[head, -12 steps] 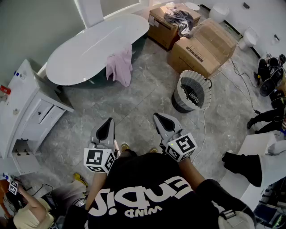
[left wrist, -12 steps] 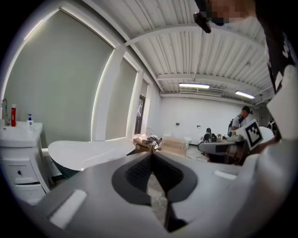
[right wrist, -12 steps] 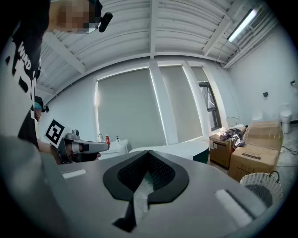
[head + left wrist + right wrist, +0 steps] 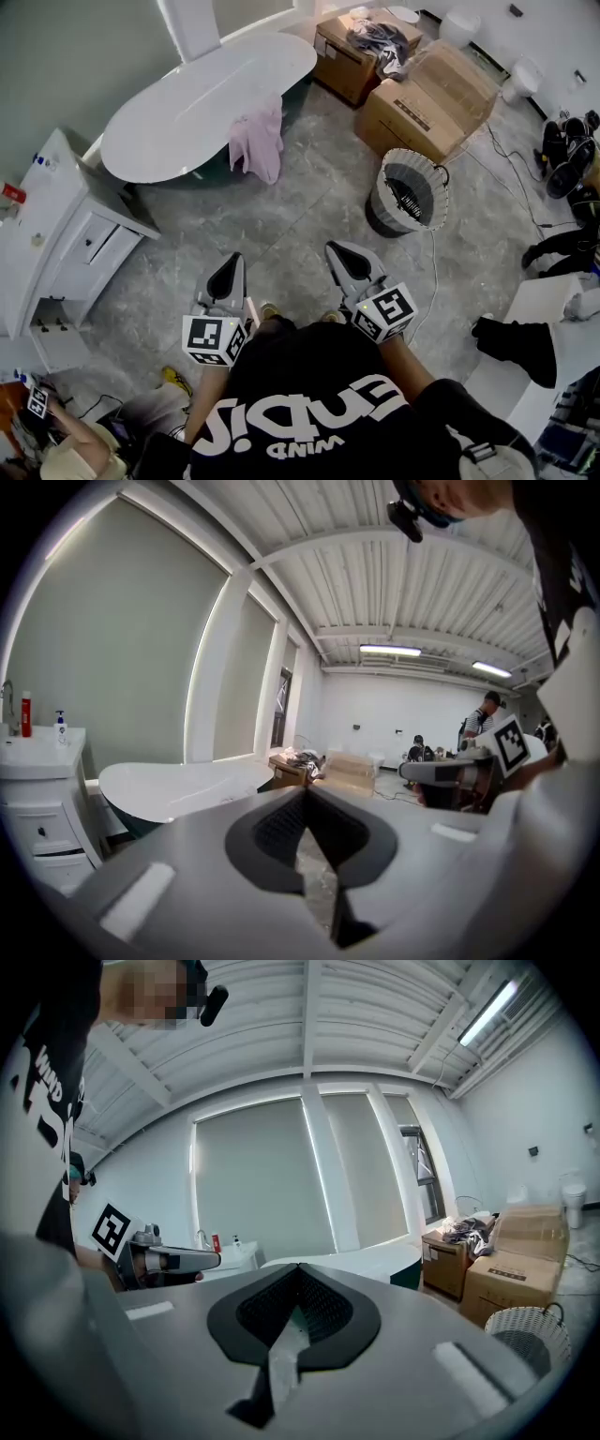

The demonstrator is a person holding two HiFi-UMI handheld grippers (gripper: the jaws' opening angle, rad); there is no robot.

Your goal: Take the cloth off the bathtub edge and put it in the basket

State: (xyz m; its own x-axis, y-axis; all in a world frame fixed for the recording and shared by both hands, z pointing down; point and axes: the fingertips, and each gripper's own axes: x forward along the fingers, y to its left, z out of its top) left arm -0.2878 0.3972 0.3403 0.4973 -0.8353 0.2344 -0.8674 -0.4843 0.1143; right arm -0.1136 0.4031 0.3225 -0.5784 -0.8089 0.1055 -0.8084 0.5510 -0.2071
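A pink cloth (image 4: 256, 141) hangs over the near edge of the white oval bathtub (image 4: 187, 103) at the upper left of the head view. The woven basket (image 4: 408, 192) stands on the floor to the right of the tub, and shows again as the basket (image 4: 525, 1335). My left gripper (image 4: 230, 260) and right gripper (image 4: 337, 248) are held side by side in front of the person, well short of tub and basket. Both are shut, tips meeting, with nothing held. From the left gripper (image 4: 305, 789) I see the bathtub (image 4: 169, 789); the cloth does not show there.
Cardboard boxes (image 4: 422, 89) with clothes on top stand behind the basket. A white vanity cabinet (image 4: 56, 234) is at the left. A cable (image 4: 431, 272) runs over the tiled floor by the basket. Another person crouches at the lower left (image 4: 66, 450).
In the head view the tub, the basket and both grippers sit slightly lower than before. Both grippers stay shut and side by side.
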